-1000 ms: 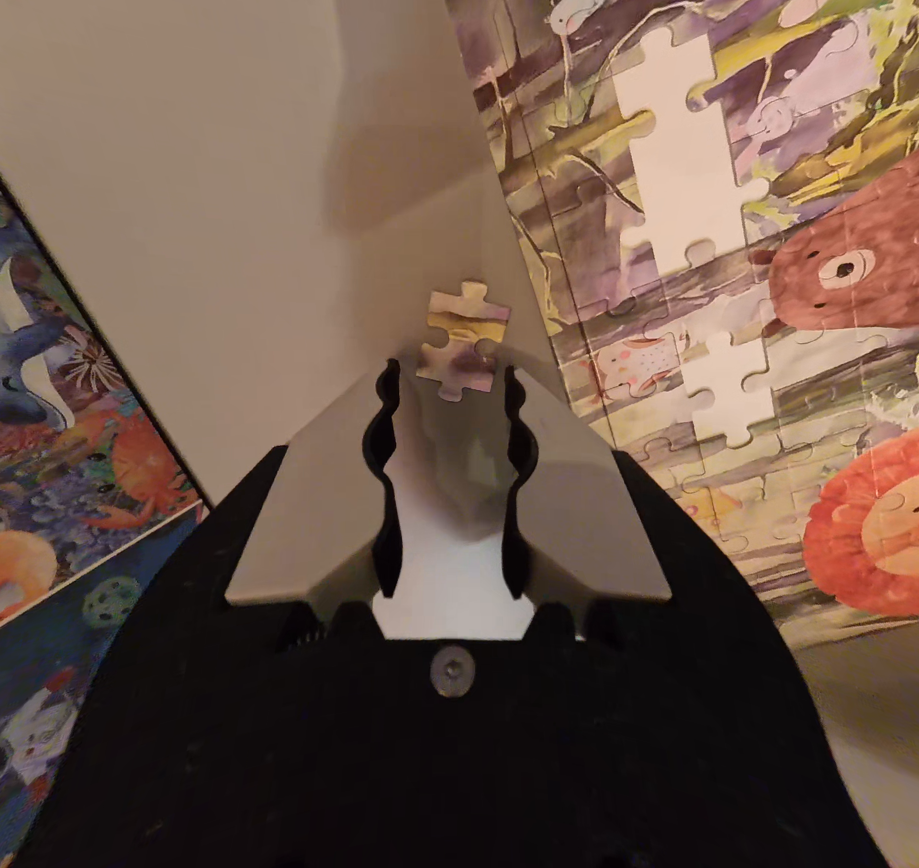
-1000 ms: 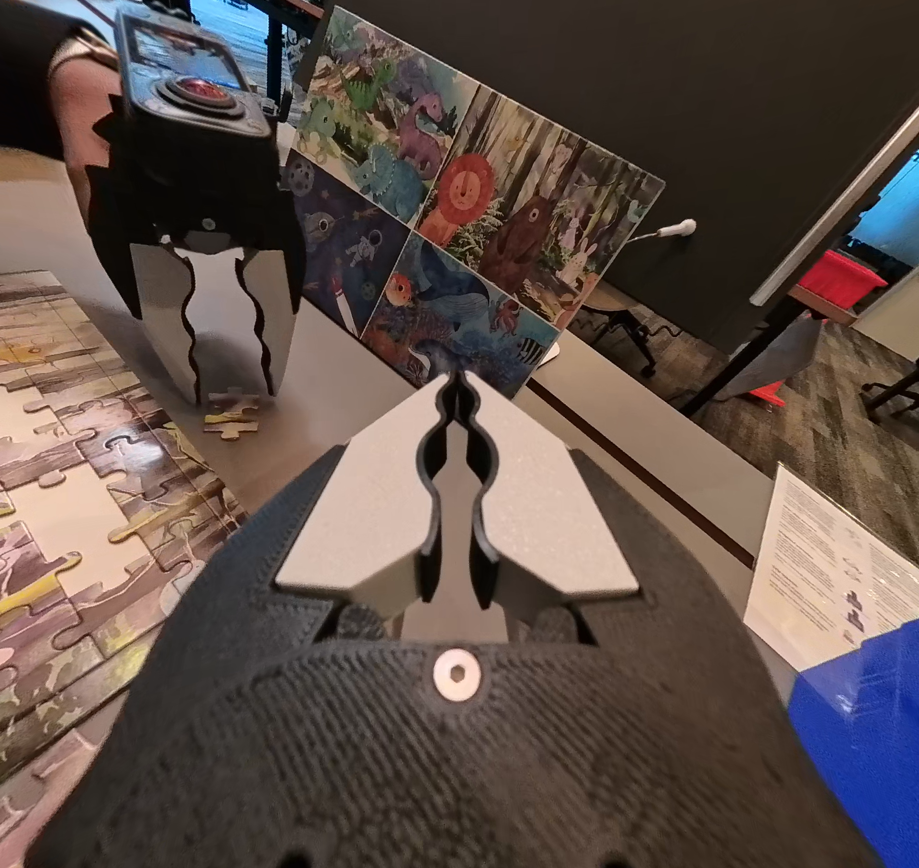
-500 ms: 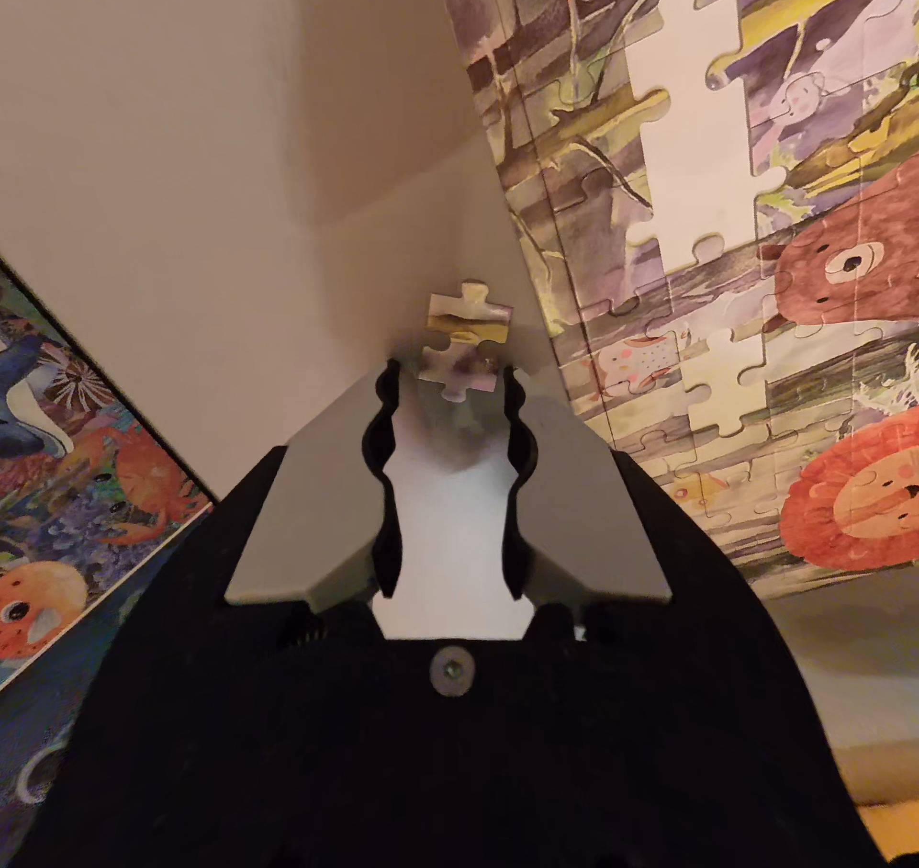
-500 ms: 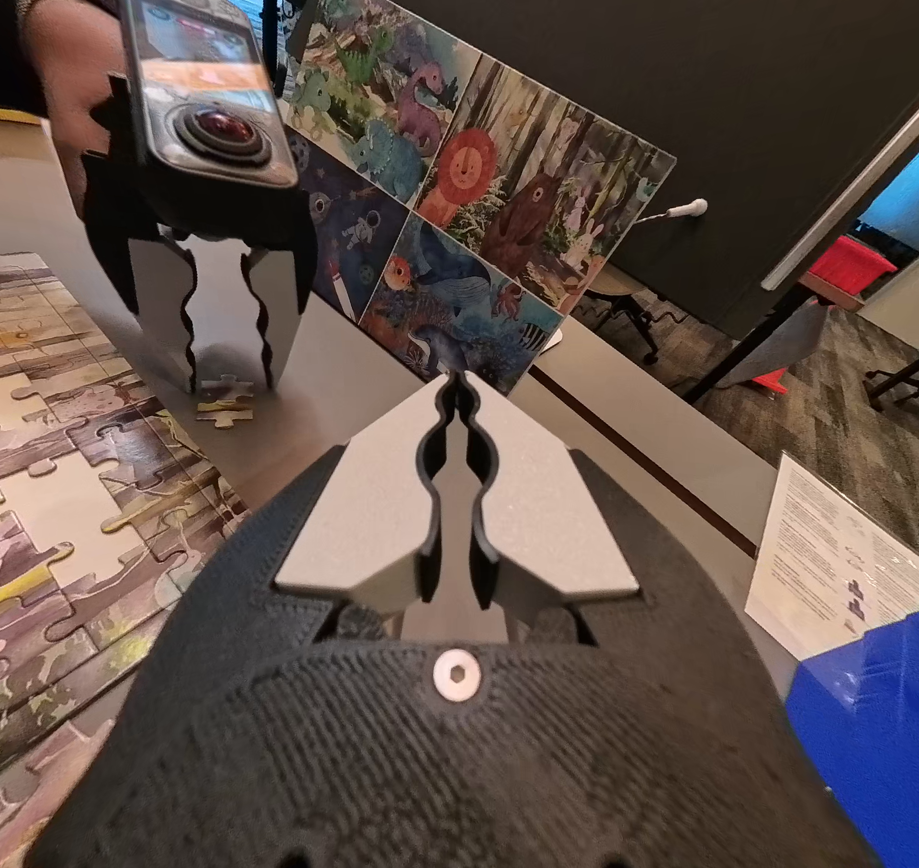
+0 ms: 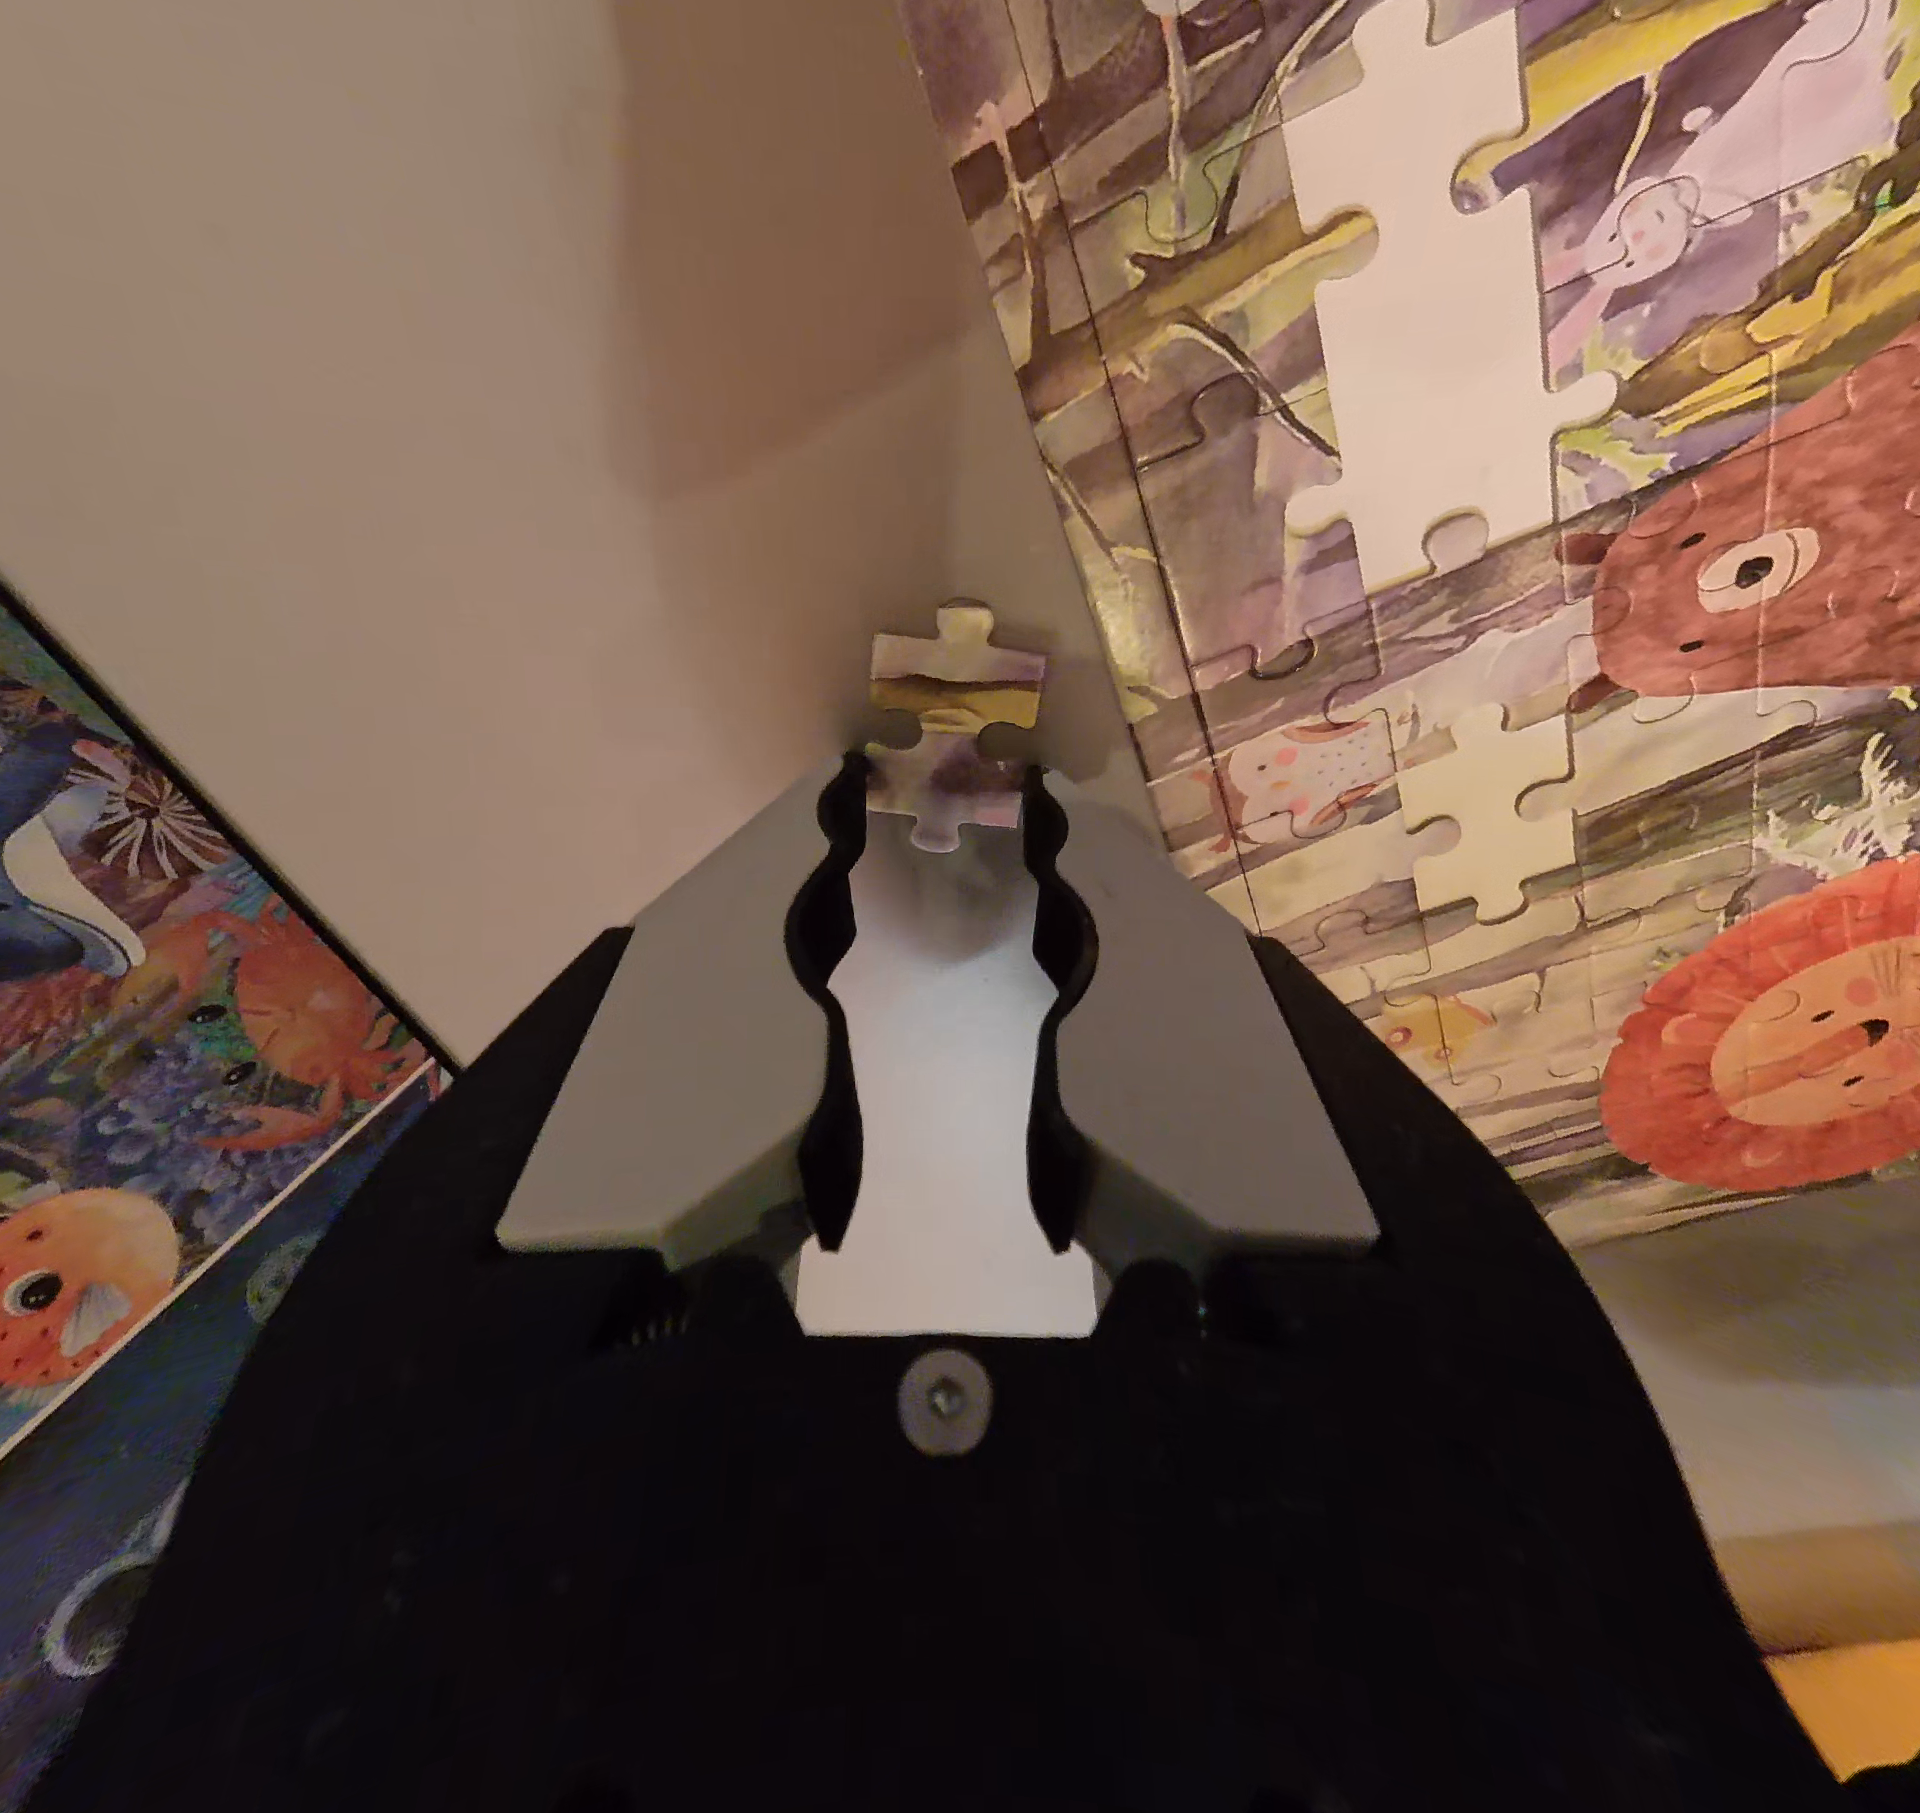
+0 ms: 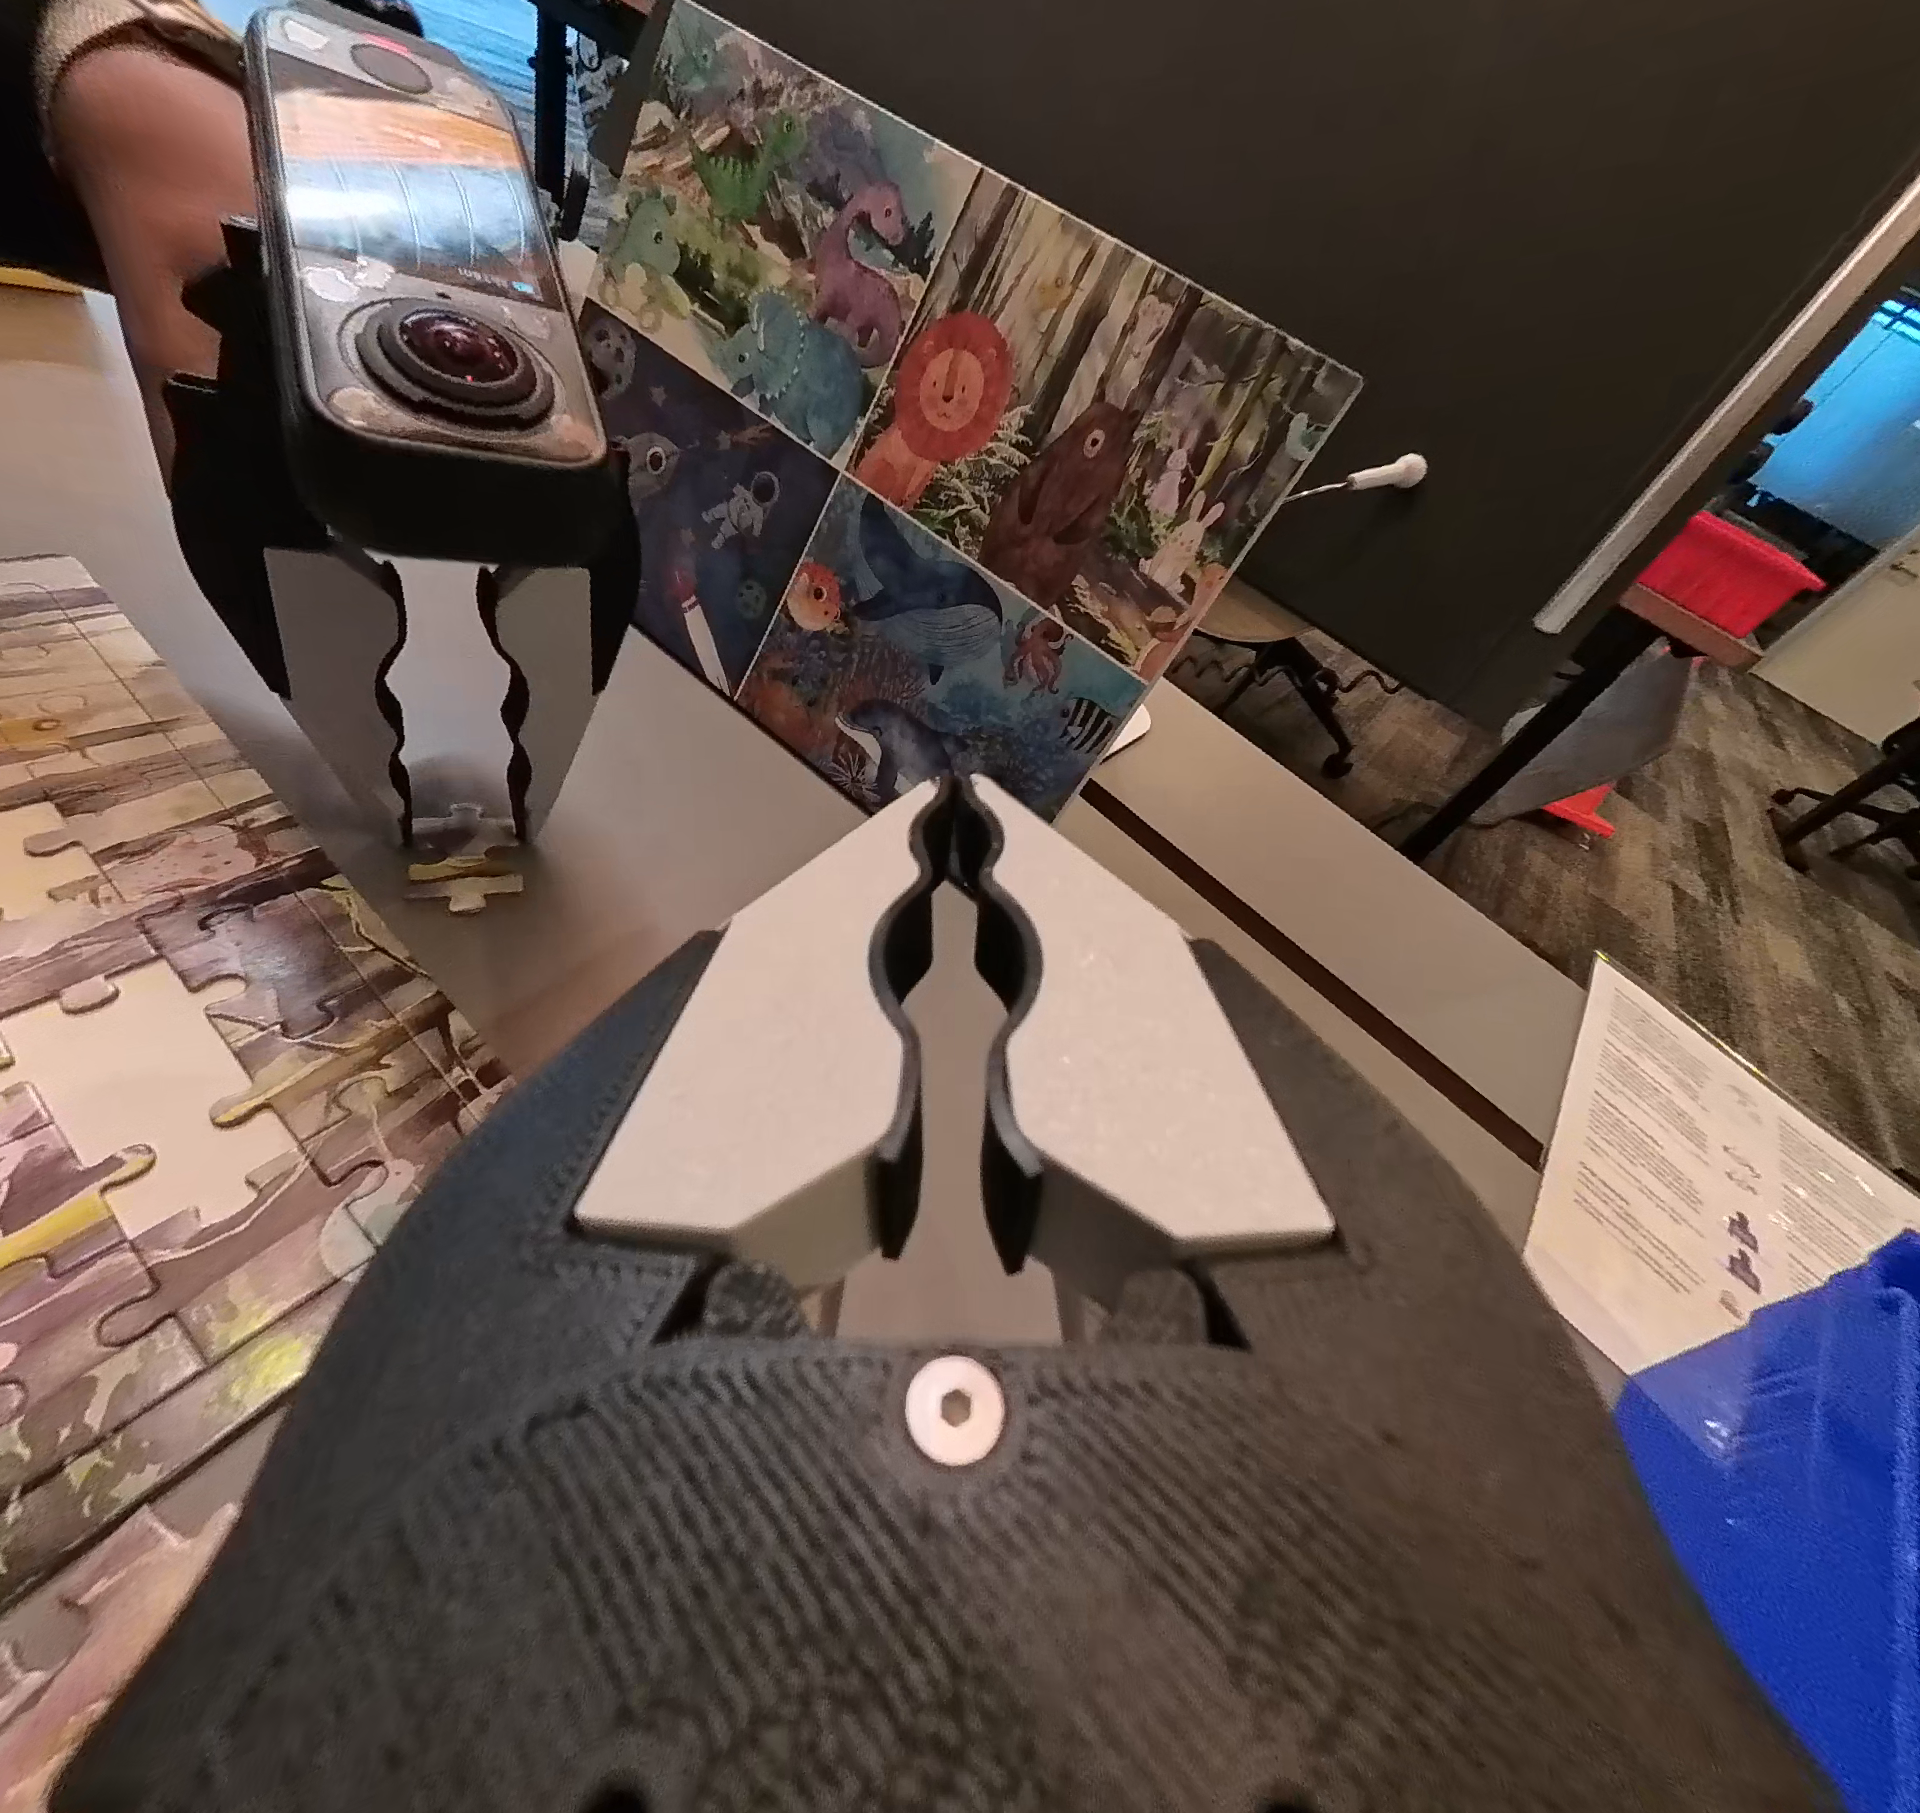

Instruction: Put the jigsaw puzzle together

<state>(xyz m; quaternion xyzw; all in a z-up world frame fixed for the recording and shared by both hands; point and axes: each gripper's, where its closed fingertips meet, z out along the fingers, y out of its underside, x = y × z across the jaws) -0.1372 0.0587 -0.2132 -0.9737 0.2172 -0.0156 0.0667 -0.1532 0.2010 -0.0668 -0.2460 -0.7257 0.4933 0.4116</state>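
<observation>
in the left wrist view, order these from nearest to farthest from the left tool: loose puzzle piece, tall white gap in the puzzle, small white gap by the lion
1. loose puzzle piece, at the left tool tips
2. small white gap, right, above the lion
3. tall white gap, upper right

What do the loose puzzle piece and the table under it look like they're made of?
Loose puzzle piece: likely thin printed cardboard, matte, judging by its flat die-cut edges and watercolour print. Table: smooth, plain off-white top, probably laminate; the core is not visible.

Matt cardboard jigsaw puzzle [image 5: 1195,620]; smooth matt table [image 5: 416,309]; right hand-held gripper [image 6: 954,797] ribbed black plastic.
</observation>
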